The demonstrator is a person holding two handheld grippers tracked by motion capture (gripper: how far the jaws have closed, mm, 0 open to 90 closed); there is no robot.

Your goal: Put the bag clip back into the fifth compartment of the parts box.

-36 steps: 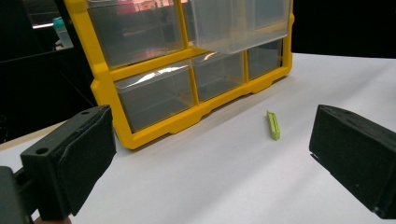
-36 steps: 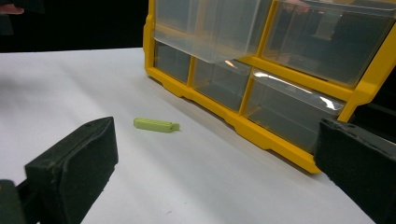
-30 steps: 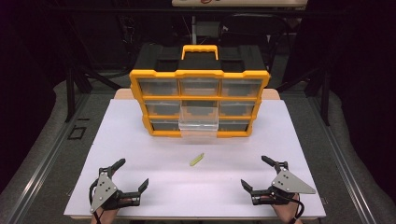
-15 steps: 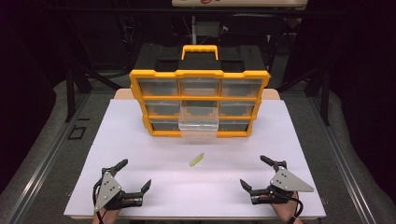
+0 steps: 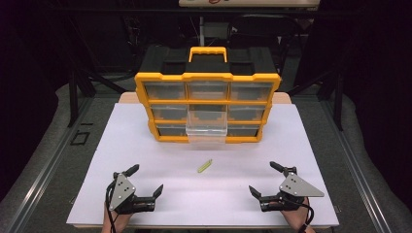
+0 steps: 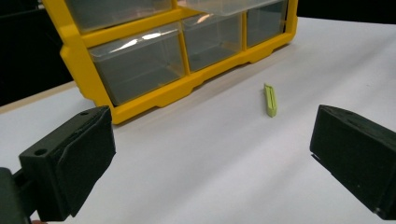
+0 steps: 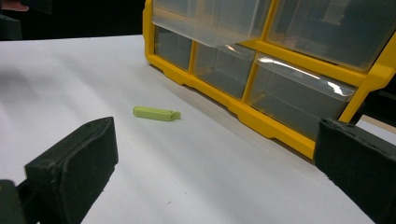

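Claws are seen at the near edge of the white tabletop [image 5: 121,145], one at each corner: the left claw [image 5: 145,182] and the right claw [image 5: 265,180]. Both are held with jaws spread wide and nothing is gripped between them; each is rested low on the surface, with the person's hands entering from the bottom of the high view.

Farther in, roughly midway between the two claws, a small light-green clip-like stick [image 5: 204,166] is laid flat on the bare tabletop, apart from everything else. Its long axis is run diagonally, near-left to far-right in the high view. From the left claw it is placed ahead and to the right; from the right claw, ahead and to the left. In the left gripper view the stick [image 6: 270,99] is seen nearly end-on between the jaws; in the right gripper view it [image 7: 156,113] is seen crosswise. No clear difference in reach can be judged between the two hands.

Beyond the stick, well apart from it, a yellow-and-black drawer organiser [image 5: 207,80] is stood upright with its carry handle on top. One clear drawer [image 5: 207,130] in the middle column is pulled out toward the person; it appears empty, and is judged the likely destination for the stick.
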